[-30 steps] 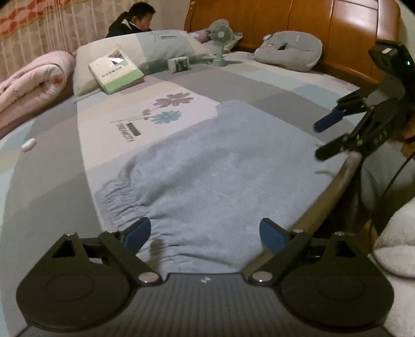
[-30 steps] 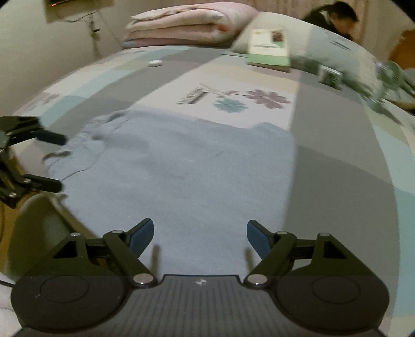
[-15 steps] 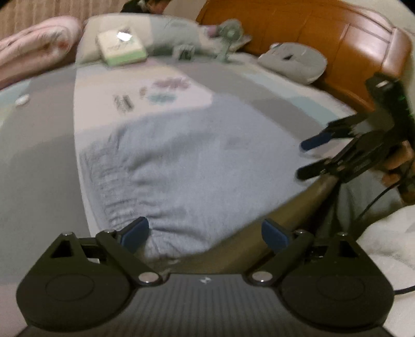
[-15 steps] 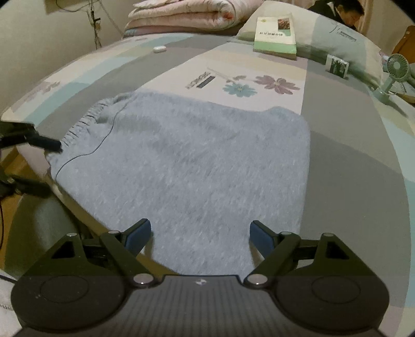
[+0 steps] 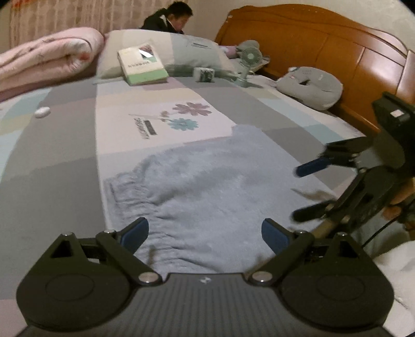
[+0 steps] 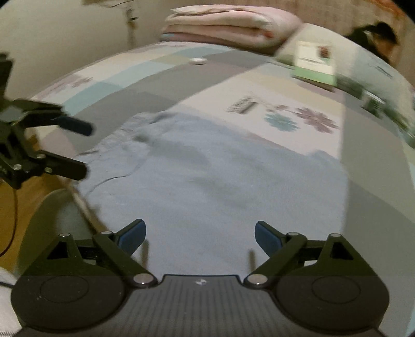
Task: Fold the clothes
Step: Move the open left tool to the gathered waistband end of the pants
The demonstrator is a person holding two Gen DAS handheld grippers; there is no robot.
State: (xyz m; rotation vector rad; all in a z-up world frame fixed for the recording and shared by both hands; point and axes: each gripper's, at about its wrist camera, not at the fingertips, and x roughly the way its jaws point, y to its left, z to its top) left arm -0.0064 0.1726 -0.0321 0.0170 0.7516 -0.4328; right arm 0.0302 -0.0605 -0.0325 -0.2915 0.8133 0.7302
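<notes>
A light blue fleece garment (image 5: 207, 186) lies flat on the bed, its gathered elastic edge (image 5: 129, 186) toward the left in the left wrist view. My left gripper (image 5: 205, 230) hovers open over the near edge of that garment with nothing between its fingers. It shows again at the left of the right wrist view as the left gripper (image 6: 83, 150), jaws apart. My right gripper (image 6: 198, 233) hangs over the blue garment (image 6: 220, 181), its jaws opening wide and empty. The right gripper (image 5: 303, 193) also appears at the right of the left wrist view, beside the garment's edge.
A patchwork bedsheet (image 5: 64, 168) covers the bed. At the far end lie a folded pink quilt (image 5: 44, 59), a pillow with a book (image 5: 141, 64), a small fan (image 5: 250, 59), a grey cushion (image 5: 311, 86) and a wooden headboard (image 5: 324, 44). A person (image 5: 168, 18) sits beyond the pillow.
Both grippers shifted and rolled over the garment. The right gripper's jaws spread wider. The garment lies flat in all frames and is not held.
</notes>
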